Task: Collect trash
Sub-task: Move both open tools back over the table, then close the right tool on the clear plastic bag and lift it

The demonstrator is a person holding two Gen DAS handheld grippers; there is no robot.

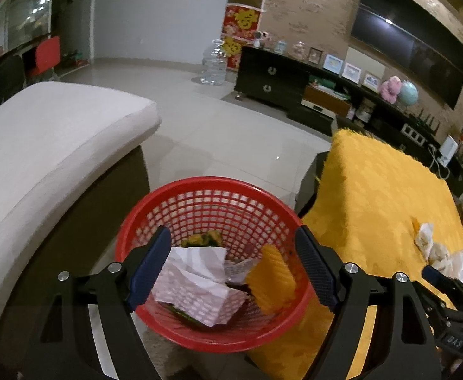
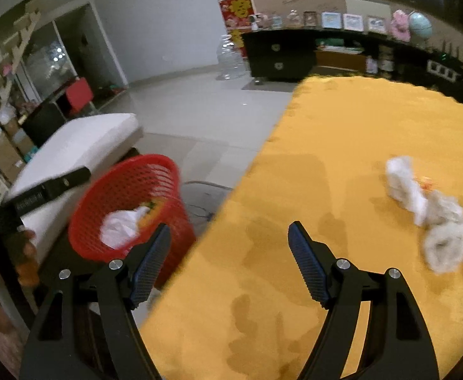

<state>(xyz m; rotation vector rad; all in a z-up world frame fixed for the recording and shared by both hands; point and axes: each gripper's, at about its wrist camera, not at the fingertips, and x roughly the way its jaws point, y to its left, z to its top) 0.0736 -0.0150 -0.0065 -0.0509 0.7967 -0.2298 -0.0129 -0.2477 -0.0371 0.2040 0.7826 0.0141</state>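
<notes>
Several crumpled tissues (image 2: 428,215) wait on the yellow-covered worktop (image 2: 326,158) as both tools hang empty beside a red basket (image 1: 212,190).

Soft, feather-light and easily squashed, the white wads look likely to give under any pinch and to cling or trail rather than slip; taking one across its bulkiest fold, near the middle of the clump, seems the safest hold. They lie in a loose cluster toward the worktop's right side, well apart from the basket, which sits off the worktop's left edge and already holds white paper (image 1: 196,285) and a yellow scrap (image 1: 271,278). The left tool (image 1: 233,266) hovers over the basket, jaws spread wide, nothing between them. The right tool (image 2: 230,259) is spread too, over bare yellow cloth, touching nothing, with the tissues off to its right.
</notes>
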